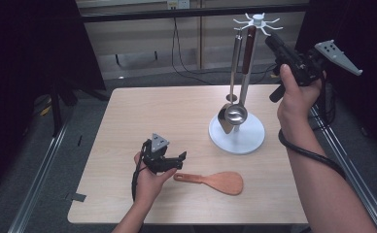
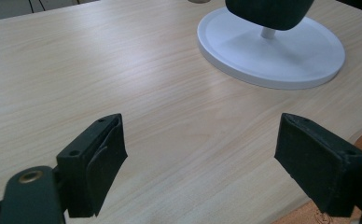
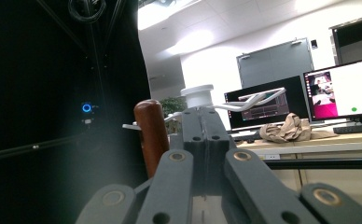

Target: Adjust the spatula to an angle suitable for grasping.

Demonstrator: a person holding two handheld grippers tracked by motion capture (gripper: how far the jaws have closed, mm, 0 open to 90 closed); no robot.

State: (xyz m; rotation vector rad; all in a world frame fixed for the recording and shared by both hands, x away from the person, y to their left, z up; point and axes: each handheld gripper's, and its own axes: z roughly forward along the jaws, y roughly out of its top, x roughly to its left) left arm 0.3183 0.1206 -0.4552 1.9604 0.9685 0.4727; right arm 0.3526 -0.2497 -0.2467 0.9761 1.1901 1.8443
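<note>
Beside rice paddle [image 1: 214,182]: utensil stand [image 1: 236,136].

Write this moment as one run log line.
left gripper: open, beside rice paddle handle | right gripper: shut, raised by rack top | ladle: hanging

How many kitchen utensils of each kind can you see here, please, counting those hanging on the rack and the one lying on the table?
Steel ladle with dark brown wooden handle, hanging on the white rack: 1
All-steel utensil hanging beside it, head partly hidden: 1
Flat orange-brown wooden rice paddle on the table: 1
Total: 3
</note>
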